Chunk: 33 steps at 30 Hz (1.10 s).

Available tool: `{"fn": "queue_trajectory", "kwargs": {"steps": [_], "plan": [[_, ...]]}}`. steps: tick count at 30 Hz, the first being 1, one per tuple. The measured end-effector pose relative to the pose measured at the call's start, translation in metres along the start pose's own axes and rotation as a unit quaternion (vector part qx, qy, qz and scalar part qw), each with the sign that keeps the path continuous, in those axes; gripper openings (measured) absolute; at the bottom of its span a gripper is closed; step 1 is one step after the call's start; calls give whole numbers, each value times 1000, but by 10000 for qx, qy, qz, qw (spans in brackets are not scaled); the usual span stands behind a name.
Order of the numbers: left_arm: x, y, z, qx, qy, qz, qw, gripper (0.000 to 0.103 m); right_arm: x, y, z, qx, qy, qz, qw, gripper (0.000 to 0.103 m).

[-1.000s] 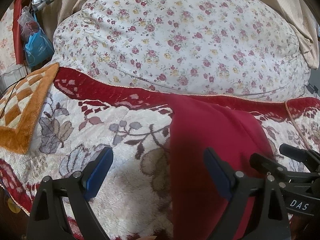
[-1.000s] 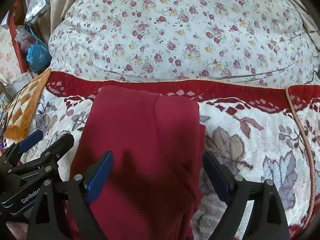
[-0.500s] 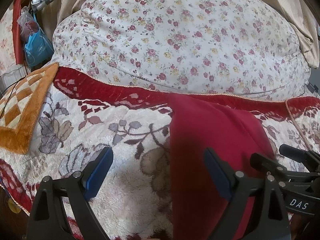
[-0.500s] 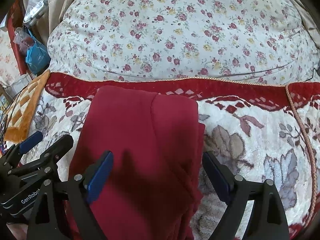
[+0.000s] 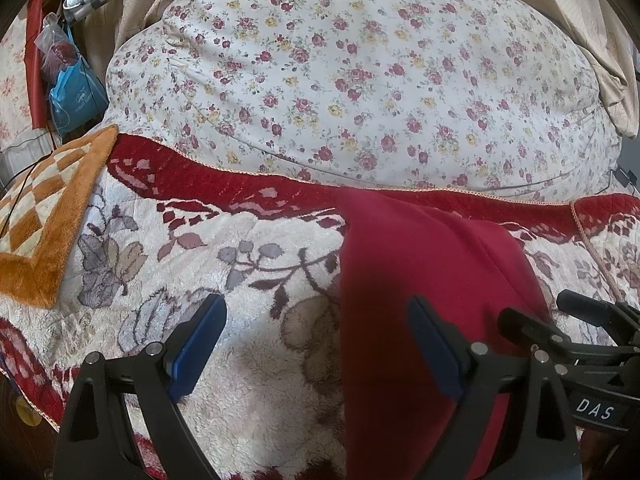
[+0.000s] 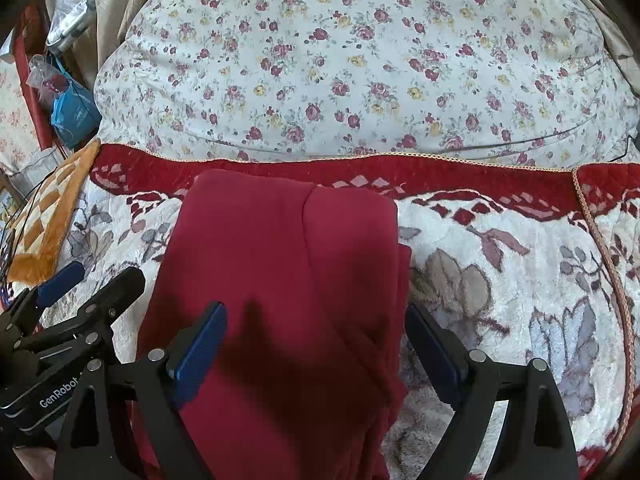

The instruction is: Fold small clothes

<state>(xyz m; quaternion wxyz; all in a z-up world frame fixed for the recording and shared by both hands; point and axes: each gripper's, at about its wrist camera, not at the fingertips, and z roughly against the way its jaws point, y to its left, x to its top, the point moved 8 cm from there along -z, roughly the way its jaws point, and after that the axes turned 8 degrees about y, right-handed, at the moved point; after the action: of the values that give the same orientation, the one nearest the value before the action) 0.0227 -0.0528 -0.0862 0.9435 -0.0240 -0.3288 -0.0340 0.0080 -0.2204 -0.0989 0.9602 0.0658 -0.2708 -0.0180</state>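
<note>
A dark red garment [image 6: 280, 264] lies folded lengthwise on a plush floral blanket [image 6: 500, 280], its far edge near the blanket's red border. In the left wrist view the garment [image 5: 420, 264] fills the right half. My left gripper [image 5: 312, 340] is open and empty, above the garment's left edge, with its right finger over the cloth. My right gripper [image 6: 316, 340] is open and empty, above the garment's near part, its jaws spanning most of the cloth's width. The left gripper also shows in the right wrist view [image 6: 88, 280] at the garment's left side.
A big floral-print cushion [image 5: 360, 80] rises behind the blanket. An orange checked mat [image 5: 48, 216] lies at the left. A blue bag [image 5: 76, 100] and plastic bags sit at the far left. Beige fabric [image 5: 592, 40] hangs at the upper right.
Almost nothing has moved. Both grippers stay open in place; the right wrist view has drifted very slightly, and the garment lies as before.
</note>
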Motion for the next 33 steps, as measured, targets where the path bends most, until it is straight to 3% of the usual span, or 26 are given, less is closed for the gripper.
{"fn": "queue_trajectory", "kwargs": {"steps": [33], "plan": [[-1,0,-1,-11,27,10,10000,91,0,1,-4,19,51,18,10000,93]]}}
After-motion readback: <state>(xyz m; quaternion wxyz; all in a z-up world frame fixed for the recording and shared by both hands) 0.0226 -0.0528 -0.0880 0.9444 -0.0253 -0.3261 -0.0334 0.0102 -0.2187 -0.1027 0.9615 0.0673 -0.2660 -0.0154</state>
